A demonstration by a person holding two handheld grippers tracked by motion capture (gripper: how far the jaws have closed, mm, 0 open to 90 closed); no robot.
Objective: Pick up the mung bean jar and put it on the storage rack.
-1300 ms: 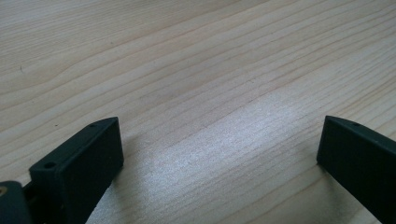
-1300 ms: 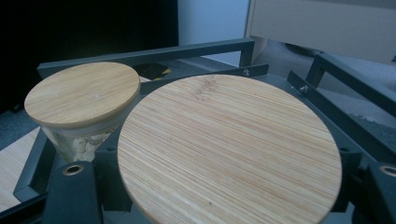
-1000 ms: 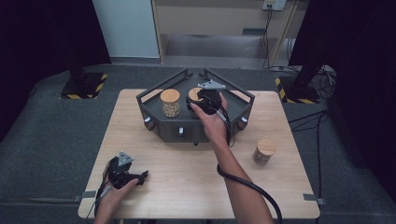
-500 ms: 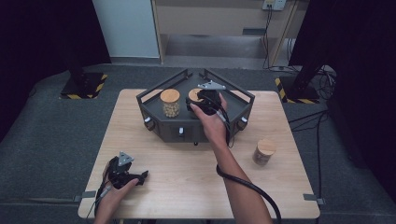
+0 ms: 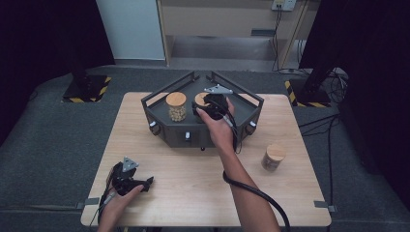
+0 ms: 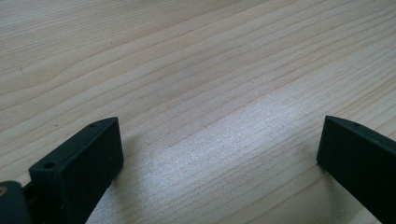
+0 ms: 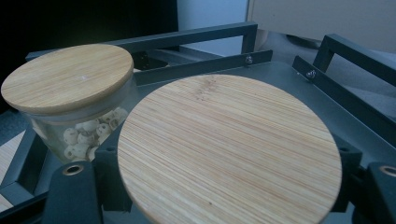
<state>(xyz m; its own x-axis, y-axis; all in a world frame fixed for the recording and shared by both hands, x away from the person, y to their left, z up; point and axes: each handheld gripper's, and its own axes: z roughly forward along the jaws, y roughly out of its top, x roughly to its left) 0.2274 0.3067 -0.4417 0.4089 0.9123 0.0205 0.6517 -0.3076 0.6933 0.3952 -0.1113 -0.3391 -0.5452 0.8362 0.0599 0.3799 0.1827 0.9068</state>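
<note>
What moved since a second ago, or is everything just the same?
Nothing visibly changed. The right gripper stays clamped on the jar in the dark tray, beside the other jar. The left gripper stays open over the table, and the third jar hasn't moved.

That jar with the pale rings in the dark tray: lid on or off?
On. The jar stands upright in the tray, its wooden lid flat over the rings.
</note>
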